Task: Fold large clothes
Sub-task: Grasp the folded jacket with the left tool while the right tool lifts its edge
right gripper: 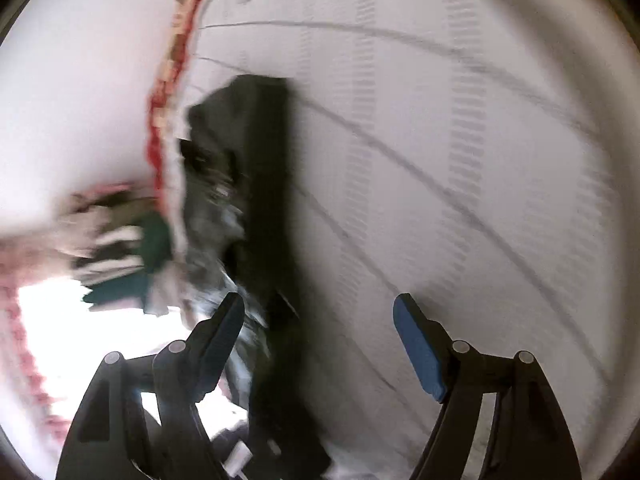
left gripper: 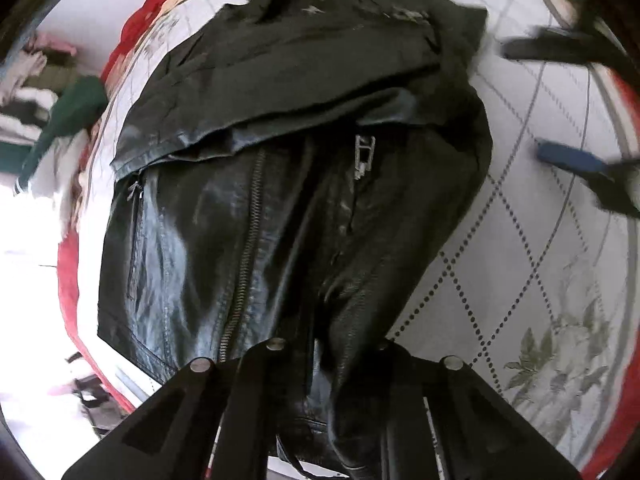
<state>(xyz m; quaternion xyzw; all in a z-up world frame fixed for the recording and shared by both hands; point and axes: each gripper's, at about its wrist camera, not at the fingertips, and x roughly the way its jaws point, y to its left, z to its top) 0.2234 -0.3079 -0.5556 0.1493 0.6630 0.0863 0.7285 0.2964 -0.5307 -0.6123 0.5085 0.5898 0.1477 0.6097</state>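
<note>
A black leather jacket (left gripper: 280, 160) lies front up on the bed, its zip running down the middle and its top part folded over. My left gripper (left gripper: 330, 364) points steeply down at the jacket's near edge, and a bunch of leather is pinched between its closed jaws. My right gripper (left gripper: 560, 104) hovers open over the quilt to the right of the jacket. In the blurred right wrist view, that gripper (right gripper: 320, 320) has its blue-padded fingers (right gripper: 418, 352) wide apart. The jacket's edge (right gripper: 256, 168) runs up past the left finger, and nothing is gripped.
The bed carries a white quilt (left gripper: 520, 260) with grey diamond lines, flower prints and a red border (left gripper: 68, 280). Off the bed's left side lies a pile of clothes (left gripper: 36, 92), among them a green garment (left gripper: 76, 104). The same pile (right gripper: 116, 240) shows blurred in the right wrist view.
</note>
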